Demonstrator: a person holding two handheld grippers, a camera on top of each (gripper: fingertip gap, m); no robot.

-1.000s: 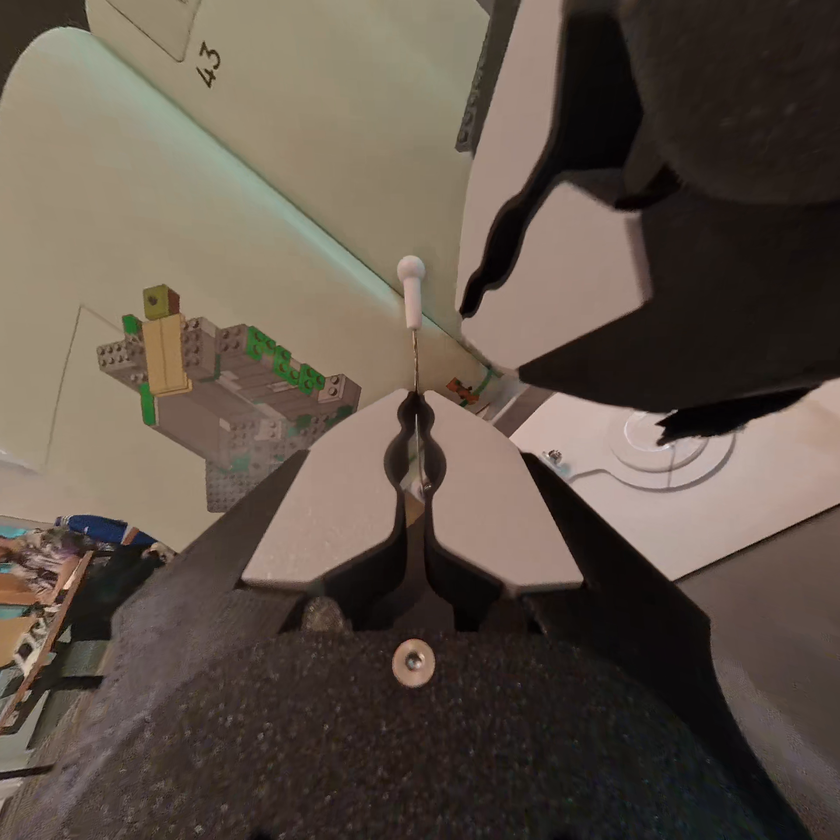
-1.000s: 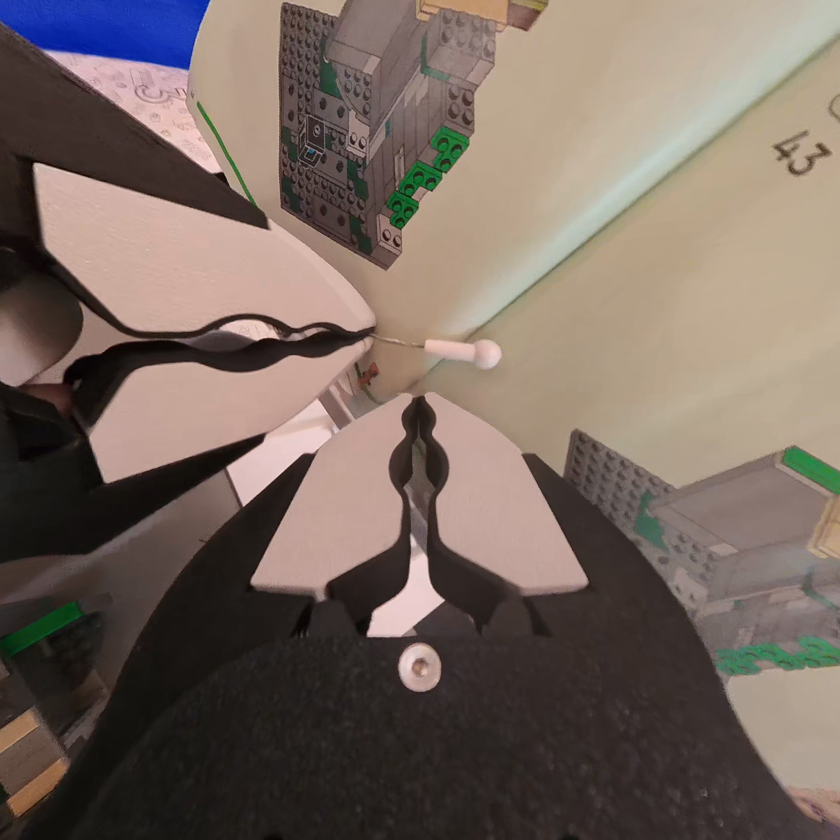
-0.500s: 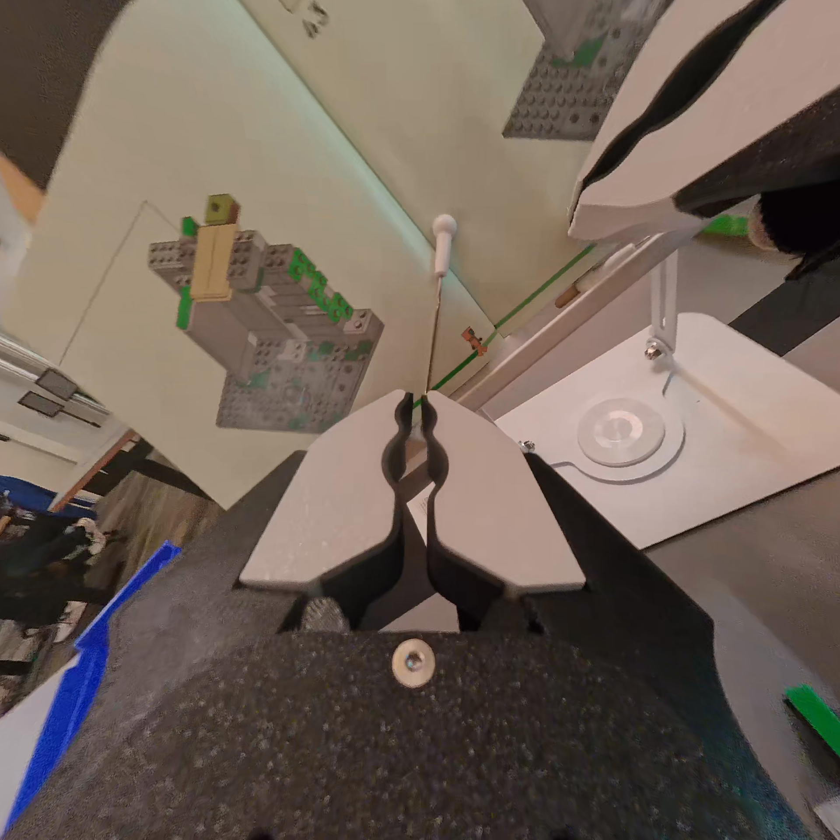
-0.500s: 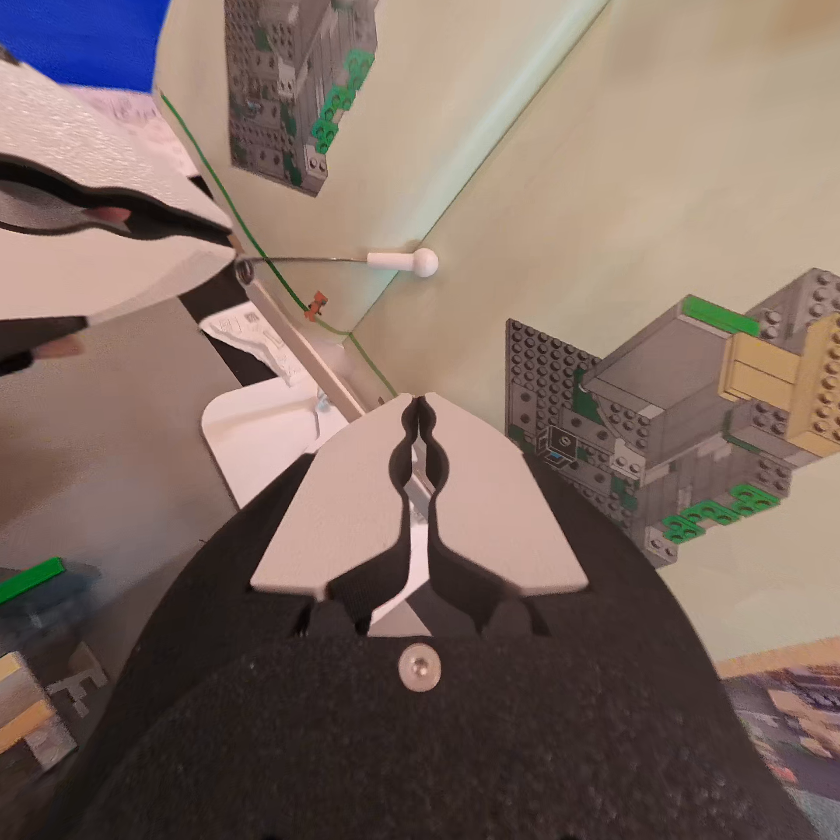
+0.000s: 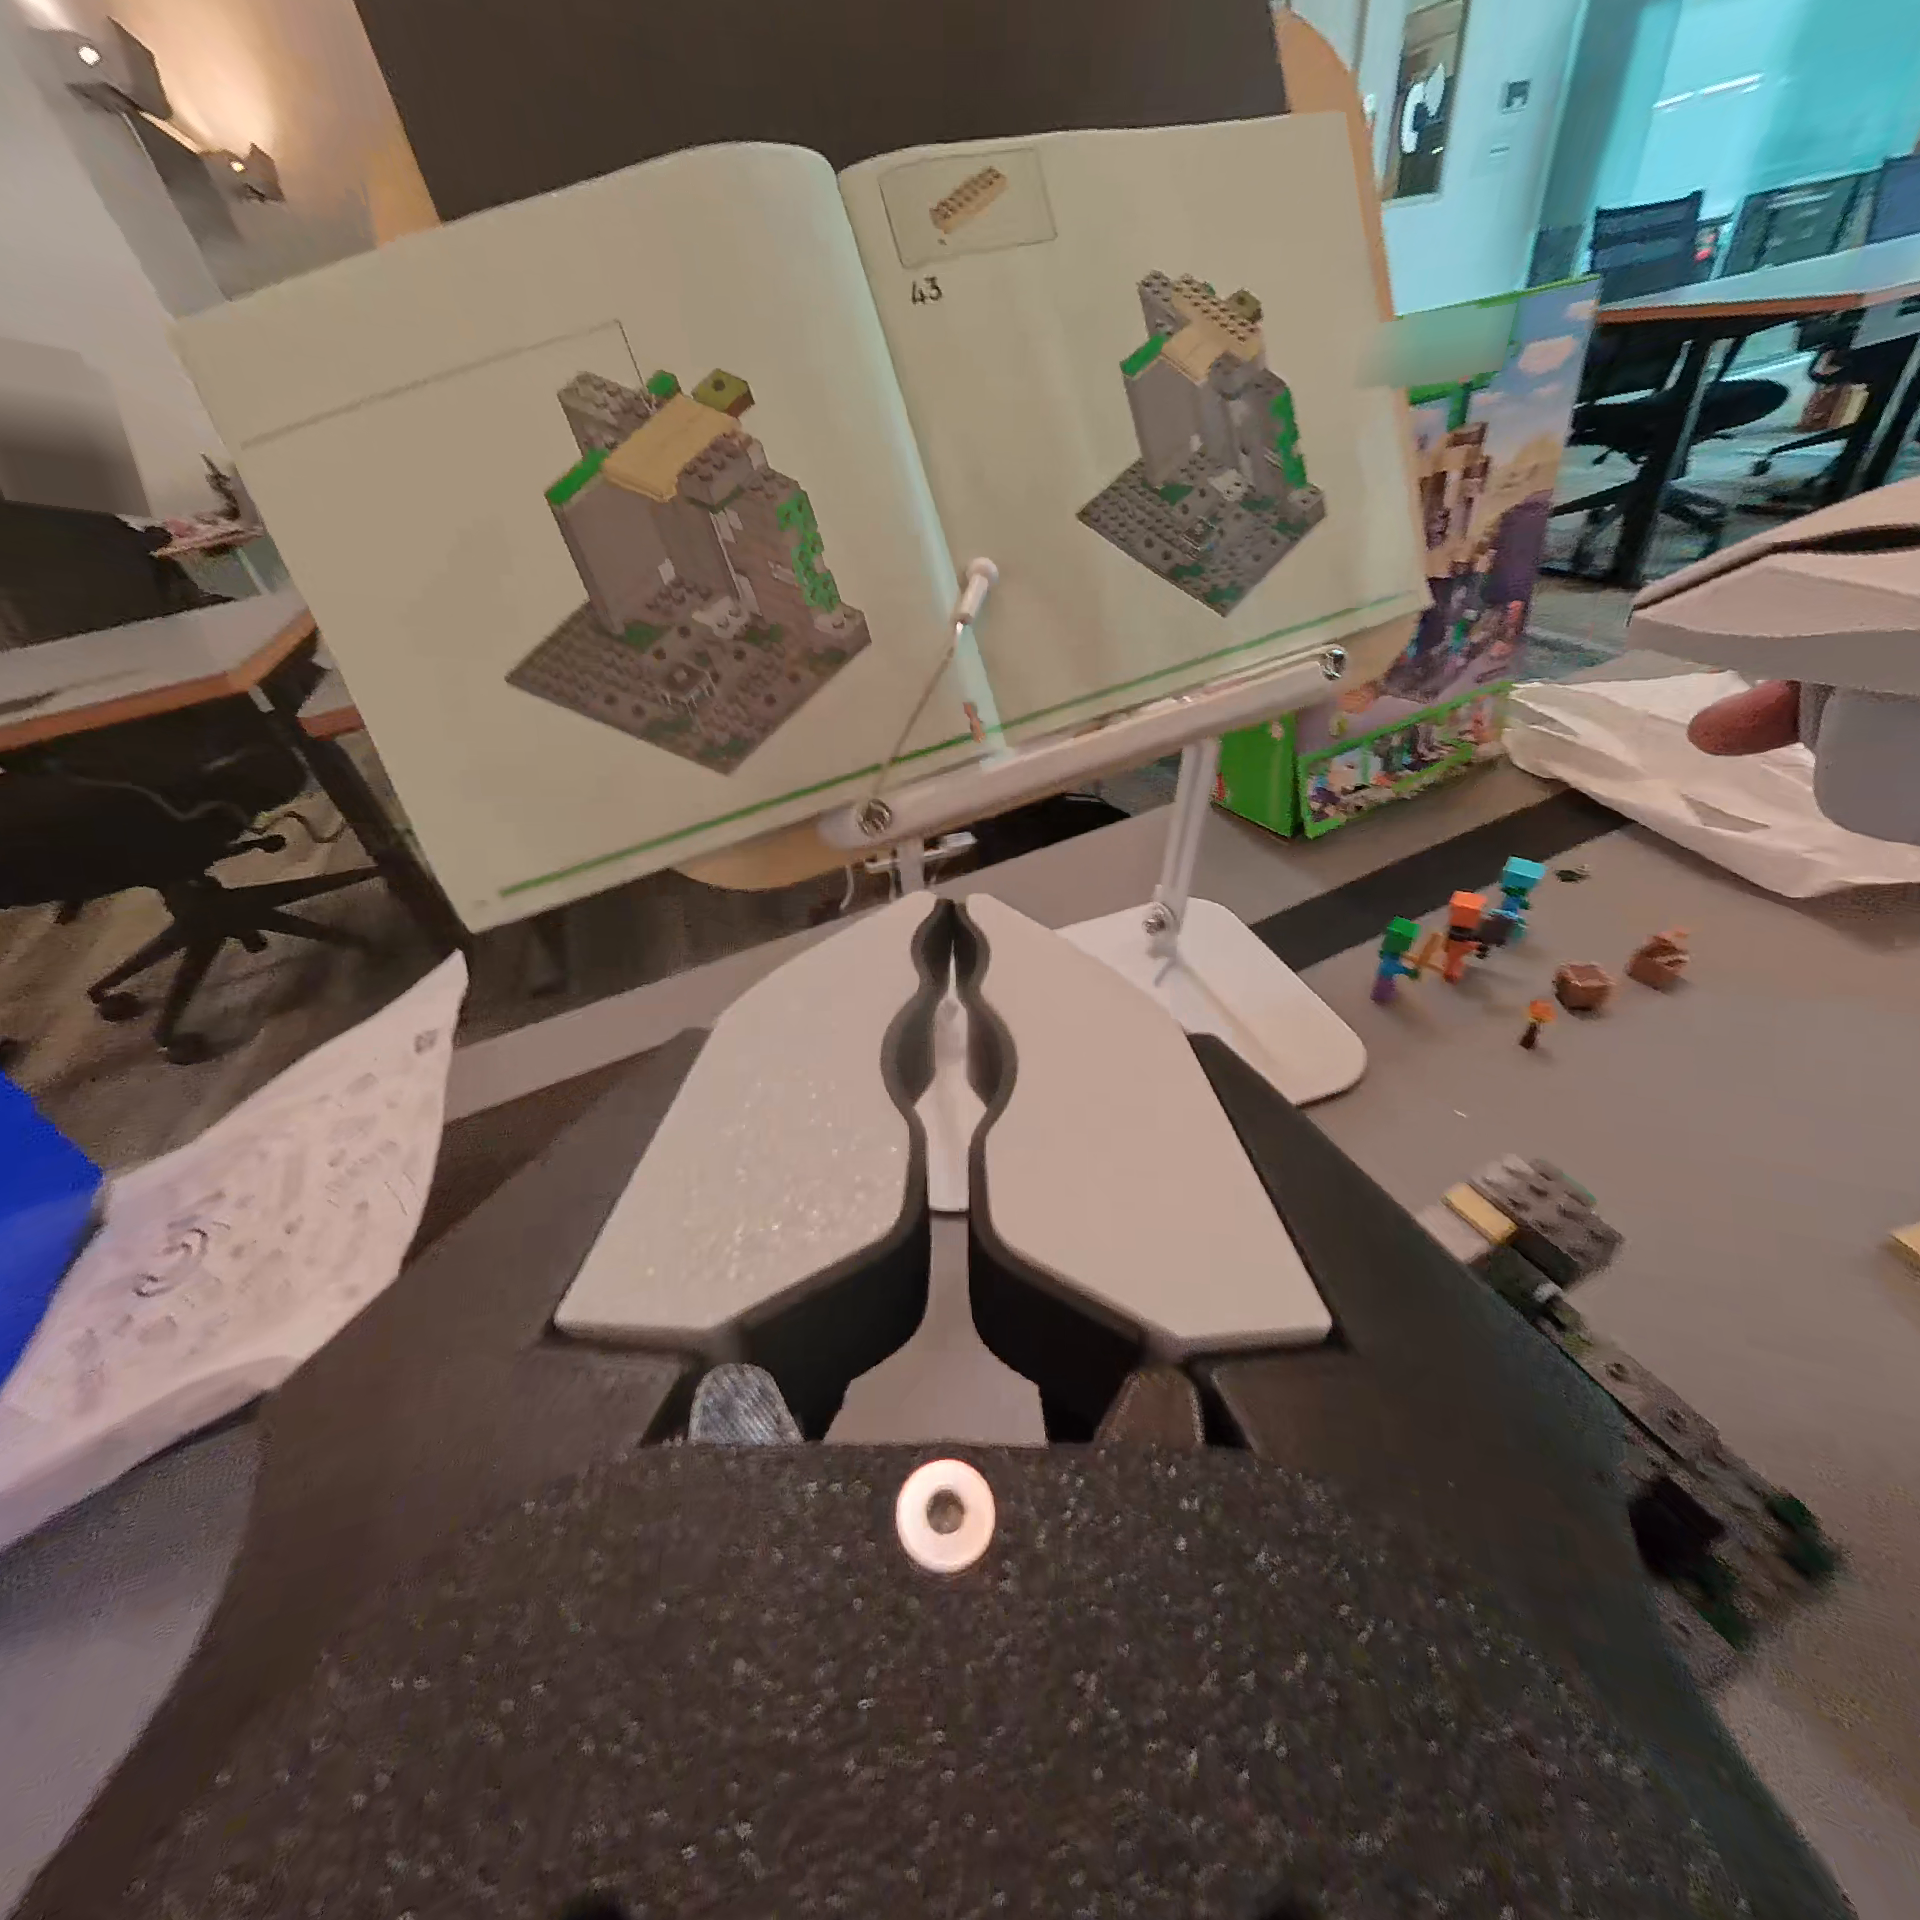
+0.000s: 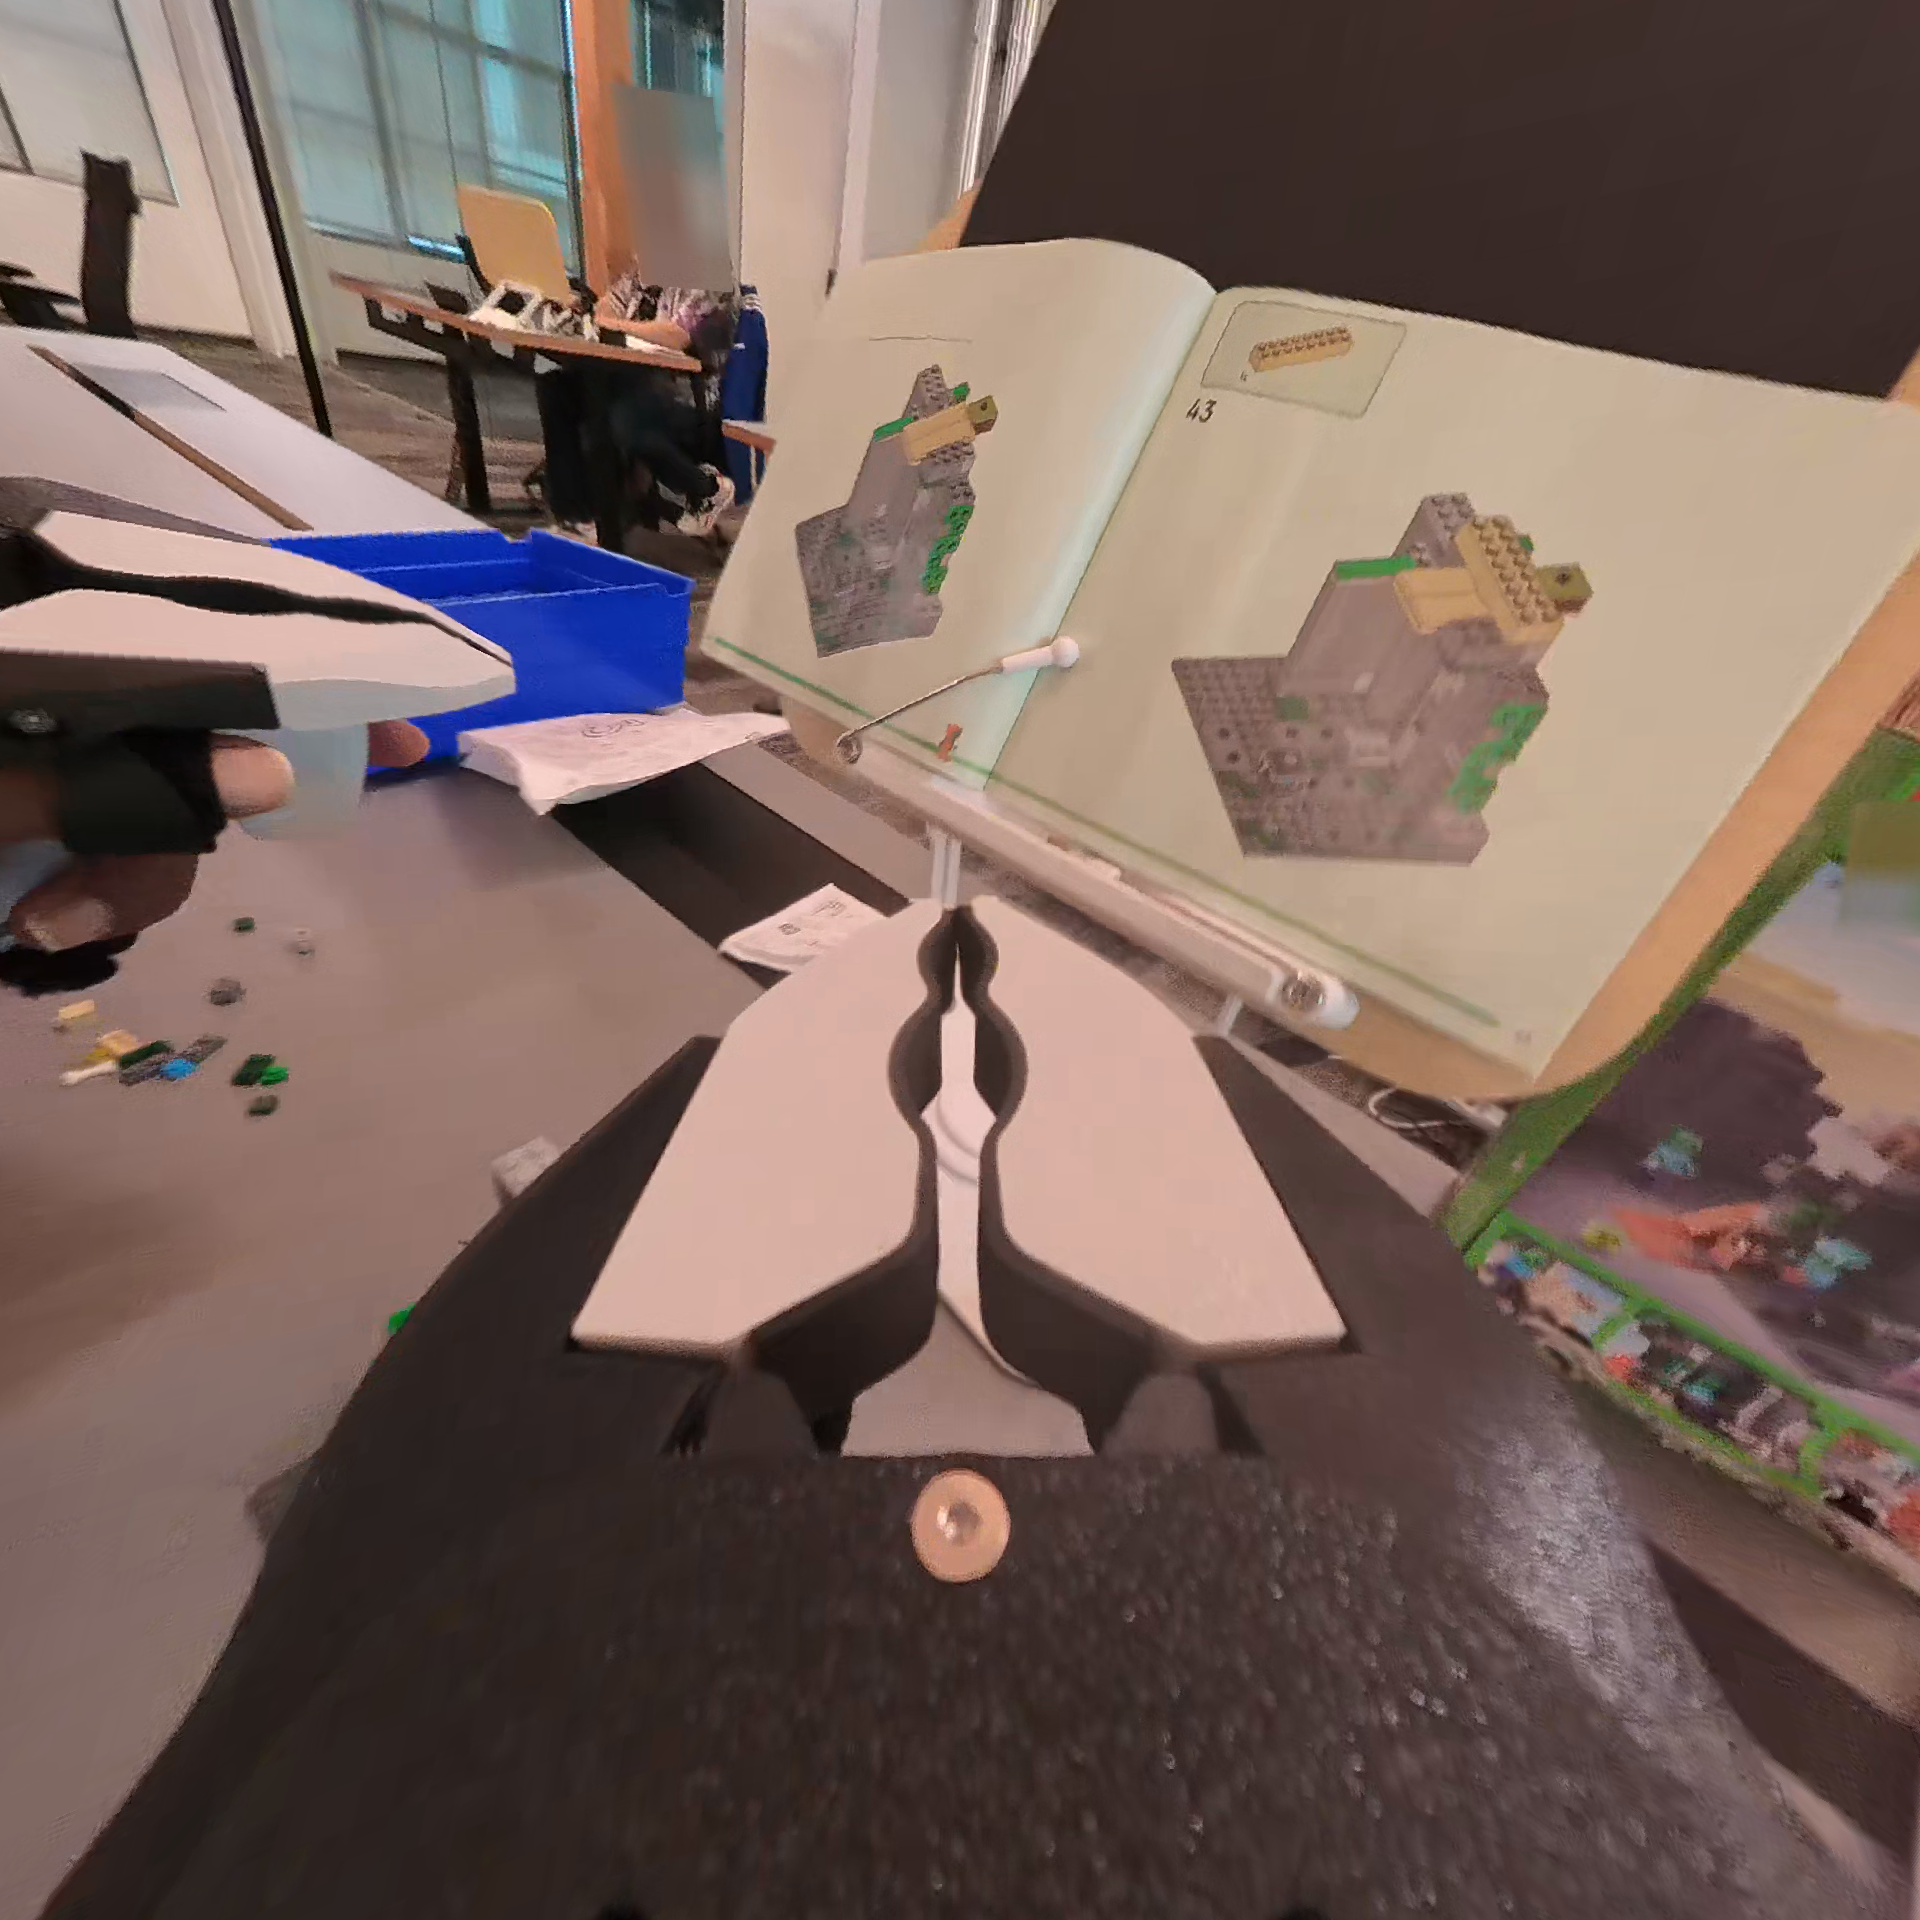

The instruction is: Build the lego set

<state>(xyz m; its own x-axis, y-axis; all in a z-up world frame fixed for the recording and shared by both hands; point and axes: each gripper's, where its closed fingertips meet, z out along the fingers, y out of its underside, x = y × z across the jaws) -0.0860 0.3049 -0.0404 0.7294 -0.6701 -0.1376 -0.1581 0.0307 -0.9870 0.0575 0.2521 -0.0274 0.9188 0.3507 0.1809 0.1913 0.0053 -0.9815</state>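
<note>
The instruction booklet point(image 5: 790, 468) stands open on its white stand point(image 5: 1226, 997) with a wire page holder point(image 5: 961, 634) across the fold, and the build looks far from done: the grey partial model point(image 5: 1590, 1340) lies low at the table's right edge, loose pieces point(image 6: 177, 1060) still scattered. Both the left gripper point(image 5: 951, 920) and the right gripper point(image 6: 954, 920) have their jaws closed together on nothing (neither touches a brick). Only the left wrist view shows the minifigures point(image 5: 1455, 935) and model; only the right shows the blue bin point(image 6: 540, 613) and loose pieces.

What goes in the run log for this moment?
left gripper: shut, empty | right gripper: shut, empty | instruction booklet: open on stand, wire clip on page
</note>
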